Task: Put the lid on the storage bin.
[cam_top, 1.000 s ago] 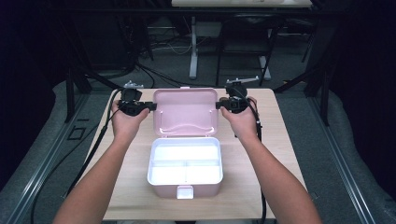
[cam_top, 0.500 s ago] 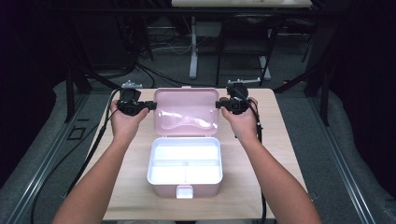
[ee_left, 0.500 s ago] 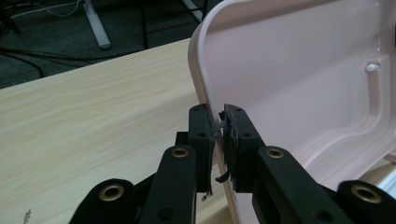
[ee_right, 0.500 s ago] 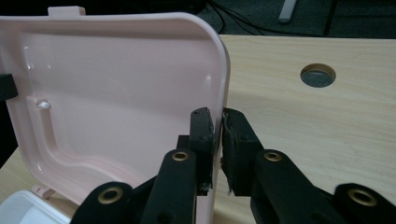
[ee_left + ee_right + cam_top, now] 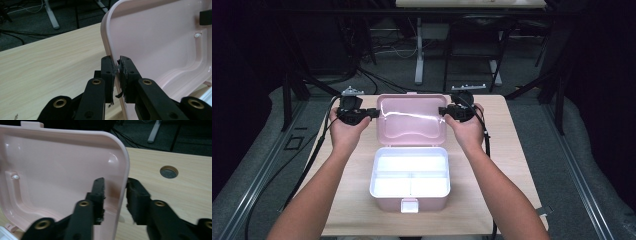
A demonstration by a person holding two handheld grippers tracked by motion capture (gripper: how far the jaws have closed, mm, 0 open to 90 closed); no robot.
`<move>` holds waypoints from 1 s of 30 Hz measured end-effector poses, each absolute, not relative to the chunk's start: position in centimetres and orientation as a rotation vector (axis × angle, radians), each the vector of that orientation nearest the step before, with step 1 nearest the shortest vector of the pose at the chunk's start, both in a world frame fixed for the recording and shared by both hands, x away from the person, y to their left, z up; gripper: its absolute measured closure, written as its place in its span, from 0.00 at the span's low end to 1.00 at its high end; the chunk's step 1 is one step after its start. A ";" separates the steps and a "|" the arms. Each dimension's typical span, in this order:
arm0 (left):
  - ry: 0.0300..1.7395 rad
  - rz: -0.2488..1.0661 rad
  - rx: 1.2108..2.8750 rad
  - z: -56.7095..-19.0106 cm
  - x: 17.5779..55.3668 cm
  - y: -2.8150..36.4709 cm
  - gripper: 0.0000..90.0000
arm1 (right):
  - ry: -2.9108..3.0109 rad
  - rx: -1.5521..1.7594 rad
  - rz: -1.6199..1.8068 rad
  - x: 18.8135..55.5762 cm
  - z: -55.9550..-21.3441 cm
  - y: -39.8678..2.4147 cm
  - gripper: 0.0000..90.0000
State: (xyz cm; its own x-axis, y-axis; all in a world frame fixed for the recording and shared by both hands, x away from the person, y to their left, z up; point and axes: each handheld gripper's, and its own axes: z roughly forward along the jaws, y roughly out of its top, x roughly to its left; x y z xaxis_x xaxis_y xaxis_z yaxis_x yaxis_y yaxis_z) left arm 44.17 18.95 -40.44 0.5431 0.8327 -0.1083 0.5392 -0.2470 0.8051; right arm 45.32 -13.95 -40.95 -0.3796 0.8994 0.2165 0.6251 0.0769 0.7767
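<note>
**Pink box standing open, a tool at each side of its lid**

The room around the bench point(image 5: 512, 165) is lying dark, with grey floor on both sides and metal legs and loose cables showing behind the far edge. The pale wooden bench is carrying the pink box point(image 5: 410, 182) at its middle, with bare wood running left and right of the box; a round cable hole point(image 5: 169, 171) is sitting in the wood just right of the lid.

The box is resting near the person's edge of the bench, its latch tab facing the person. Its white inside is split into a long compartment at the back and two smaller ones in front; all three are looking empty. The lid point(image 5: 412, 120) is standing raised behind the box, its hollow inner face turned toward the person.

The left tool point(image 5: 117, 75) is pinching the lid's left edge between its pads. The right tool point(image 5: 115, 197) is straddling the lid's right edge with its jaws having just been opening: the edge is sitting between them, with a gap showing at the inner pad.
</note>
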 end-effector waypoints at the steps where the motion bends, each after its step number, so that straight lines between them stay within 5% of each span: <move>1: 1.114 0.431 1.926 -40.4 44.1 18.9 0.91 | 2.038 1.514 1.226 45.4 -41.0 -13.8 0.69; 8: 1.107 0.428 1.926 -40.3 44.0 19.0 0.92 | 2.062 1.485 1.197 45.3 -41.2 -13.3 0.65; 13: 1.095 0.422 1.921 -40.1 43.7 19.1 0.92 | 2.056 1.514 1.201 45.3 -41.0 -13.6 0.73; 23: 1.072 0.423 1.910 -39.8 43.0 19.3 0.93 | 2.078 1.446 1.236 44.7 -40.8 -13.7 0.66; 30: 1.060 0.412 1.892 -39.7 42.5 19.6 0.94 | 2.048 1.448 1.331 44.0 -40.6 -14.7 0.81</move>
